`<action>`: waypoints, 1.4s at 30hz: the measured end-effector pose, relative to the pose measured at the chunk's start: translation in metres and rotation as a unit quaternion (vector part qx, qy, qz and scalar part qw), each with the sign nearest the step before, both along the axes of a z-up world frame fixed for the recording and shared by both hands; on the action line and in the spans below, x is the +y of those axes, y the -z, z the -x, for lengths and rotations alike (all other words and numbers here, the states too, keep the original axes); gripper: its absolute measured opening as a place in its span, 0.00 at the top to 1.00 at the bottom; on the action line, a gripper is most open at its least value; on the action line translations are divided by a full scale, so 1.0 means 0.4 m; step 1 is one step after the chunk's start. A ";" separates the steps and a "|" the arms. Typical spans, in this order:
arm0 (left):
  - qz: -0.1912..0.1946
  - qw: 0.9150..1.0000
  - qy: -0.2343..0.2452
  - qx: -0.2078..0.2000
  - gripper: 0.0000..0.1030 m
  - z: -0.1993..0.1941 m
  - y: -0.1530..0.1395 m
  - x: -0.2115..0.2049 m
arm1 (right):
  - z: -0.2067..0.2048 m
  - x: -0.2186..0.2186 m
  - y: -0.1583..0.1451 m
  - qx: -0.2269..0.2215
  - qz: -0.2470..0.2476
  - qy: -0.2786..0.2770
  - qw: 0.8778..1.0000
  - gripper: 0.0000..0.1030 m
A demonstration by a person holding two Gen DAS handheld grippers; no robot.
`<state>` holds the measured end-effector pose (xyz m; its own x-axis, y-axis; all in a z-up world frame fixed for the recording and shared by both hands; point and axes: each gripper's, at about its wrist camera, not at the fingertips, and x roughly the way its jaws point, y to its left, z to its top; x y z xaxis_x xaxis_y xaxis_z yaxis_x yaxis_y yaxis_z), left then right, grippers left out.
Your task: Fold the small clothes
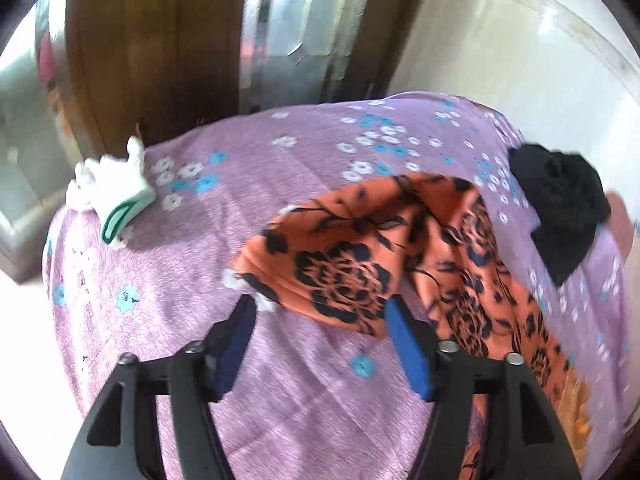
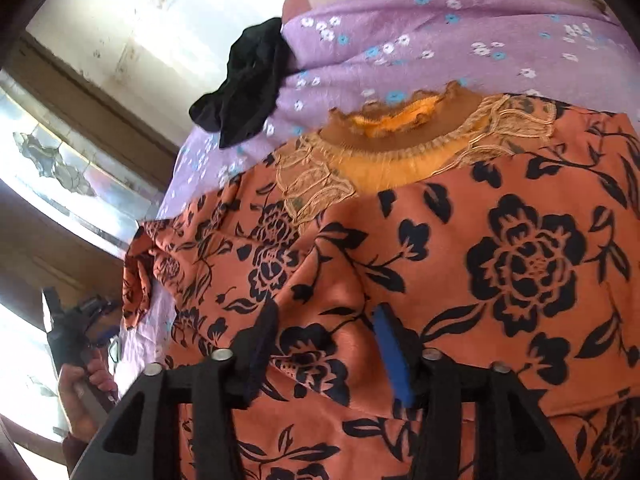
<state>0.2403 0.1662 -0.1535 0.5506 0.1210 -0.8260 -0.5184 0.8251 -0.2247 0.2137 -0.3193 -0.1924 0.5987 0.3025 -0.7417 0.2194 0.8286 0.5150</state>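
Left wrist: lilac flowered sheet, wooden door behind; both grippers' jaws apart, empty.

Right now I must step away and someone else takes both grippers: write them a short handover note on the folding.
Left hand-held gripper: open, empty, above the purple sheet beside the sleeve end.
Right hand-held gripper: open, over the orange floral top, not pinching it.
The top lies spread on the sheet, neckline away from the right gripper, one sleeve turned across.
White garment and black garment wait at opposite edges of the bed, unfolded.
Done: at most a sleeve fold. Left: finish the top, then the other two.
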 end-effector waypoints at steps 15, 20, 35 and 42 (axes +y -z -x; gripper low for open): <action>0.160 0.986 0.017 0.045 0.32 -0.025 0.095 0.013 | -0.029 0.028 0.019 0.022 0.036 -0.015 0.999 0.28; 0.099 0.994 -0.028 -0.022 0.31 -0.012 0.018 0.025 | -0.035 0.025 0.023 0.020 0.024 -0.013 0.999 0.28; 0.476 0.872 -0.090 -0.075 0.23 -0.124 0.184 0.145 | -0.043 0.044 0.020 0.013 0.034 -0.029 0.999 0.16; 0.533 0.834 -0.125 -0.064 0.24 -0.202 0.244 0.151 | -0.046 0.052 0.019 0.010 0.044 -0.036 0.998 0.12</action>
<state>0.3212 0.2268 -0.2512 0.7101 -0.5211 -0.4736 -0.5600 -0.0101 -0.8285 0.2323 -0.2985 -0.2001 0.5618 0.2771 -0.7795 0.1673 0.8847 0.4351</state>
